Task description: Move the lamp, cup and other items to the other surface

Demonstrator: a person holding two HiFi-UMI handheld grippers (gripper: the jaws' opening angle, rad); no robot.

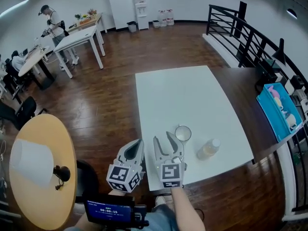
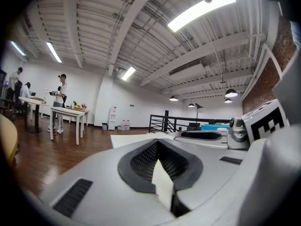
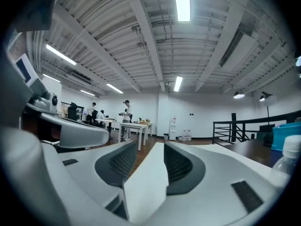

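Head view: the lamp (image 1: 32, 161) is on the round wooden surface (image 1: 45, 129) at my left, while the cup (image 1: 183, 133) and bottle (image 1: 208, 149) sit on the white surface (image 1: 192, 93). So I judge the lamp is done and the cup is the step in hand. My right tool (image 1: 162, 138) sits at the near edge of the white surface, jaws part open and empty. The cup is just beside it to the right and slightly ahead, not touching and not between the jaws. The bottle is further right, near the cup. My left tool (image 1: 138, 145) hangs beside the right one, off the surface edge, clenched on nothing. Left gripper view: the left tool (image 2: 159, 150) has its jaws together with nothing held, and the white surface (image 2: 136, 138) lies ahead. Right gripper view: the right tool (image 3: 150, 150) has a clear gap between its jaws and only the surface shows through it. No cup is in the gap, and the bottle (image 3: 287, 161) is at the far right edge. Next move, I reckon: swing the right tool rightward so the jaws straddle the cup, open wider if the cup needs it, then close.
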